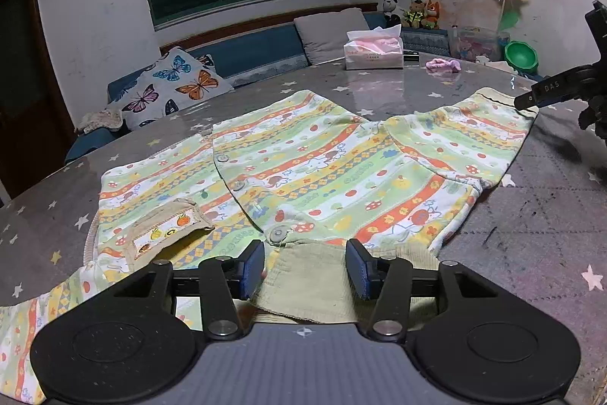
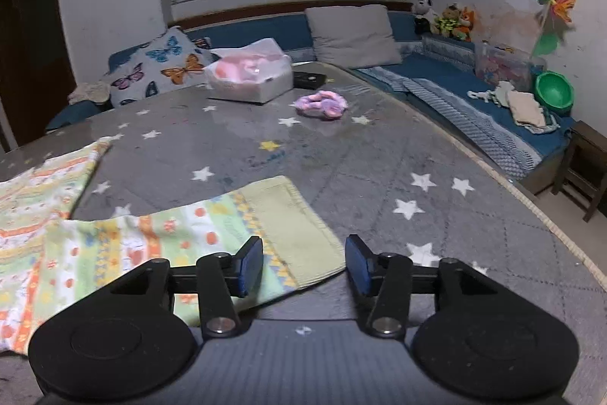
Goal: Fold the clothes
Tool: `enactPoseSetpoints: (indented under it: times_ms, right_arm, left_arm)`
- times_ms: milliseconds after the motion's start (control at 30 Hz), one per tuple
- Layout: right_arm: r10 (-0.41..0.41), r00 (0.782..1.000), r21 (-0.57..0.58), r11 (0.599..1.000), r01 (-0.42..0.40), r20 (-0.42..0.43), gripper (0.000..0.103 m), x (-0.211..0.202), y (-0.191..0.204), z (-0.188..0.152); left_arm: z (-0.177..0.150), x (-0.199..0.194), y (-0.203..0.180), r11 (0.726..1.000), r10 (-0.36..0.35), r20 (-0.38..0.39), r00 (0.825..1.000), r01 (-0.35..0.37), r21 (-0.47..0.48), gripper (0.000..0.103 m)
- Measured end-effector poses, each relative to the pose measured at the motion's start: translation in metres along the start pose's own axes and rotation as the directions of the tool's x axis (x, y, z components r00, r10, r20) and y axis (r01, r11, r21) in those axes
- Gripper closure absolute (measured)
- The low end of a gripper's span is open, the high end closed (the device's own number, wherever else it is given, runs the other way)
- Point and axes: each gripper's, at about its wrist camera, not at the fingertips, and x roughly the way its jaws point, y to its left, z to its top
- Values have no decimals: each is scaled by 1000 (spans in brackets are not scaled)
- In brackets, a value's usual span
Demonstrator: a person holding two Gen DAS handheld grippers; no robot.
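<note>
Indoors, starry grey table (image 2: 379, 154), striped garment (image 1: 303, 158) flat, both grippers' fingers (image 1: 252, 266) spread, empty.

Legible text: "DAS", white letters on black gripper finger (image 1: 546, 90), above the garment's cuff (image 1: 504, 98). Tissue pack (image 1: 373, 54) print unreadable.

table (image 2: 379, 177) — starred grey cover | on it: garment (image 1: 303, 169) — tissue pack (image 1: 373, 54)
</note>
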Motion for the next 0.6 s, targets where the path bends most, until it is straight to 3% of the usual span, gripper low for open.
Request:
enactPoseSetpoints:
  times_ms: [200, 267, 333, 433, 600]
  right_arm:
    - [-5, 1000, 21, 1000, 5, -5, 55, 2, -3, -2]
    - [-12, 1000, 10, 1000, 12, -8, 65, 2, 0, -2]
    - [1, 1000, 13, 1000, 0, -11, 85, 0, 2, -1]
    - [29, 1000, 29, 999, -29, -4, 95, -6, 7, 2]
    - [197, 980, 0, 980, -197, 39, 96, -37, 43, 24]
  left_arm:
    - [0, 0, 0, 1000, 9, 1, 1000, -9, -3, 47]
    - [0, 0, 1, 1000, 10, 1, 1000, -10, -4, 46]
    - [0, 1, 1, 1000, 11, 2, 1000, -11, -4, 45]
    - [0, 1, 1, 1000, 11, 3, 1000, -11, -6, 45]
    - [-1, 0, 1, 1000, 13, 5, 1000, -13, -7, 44]
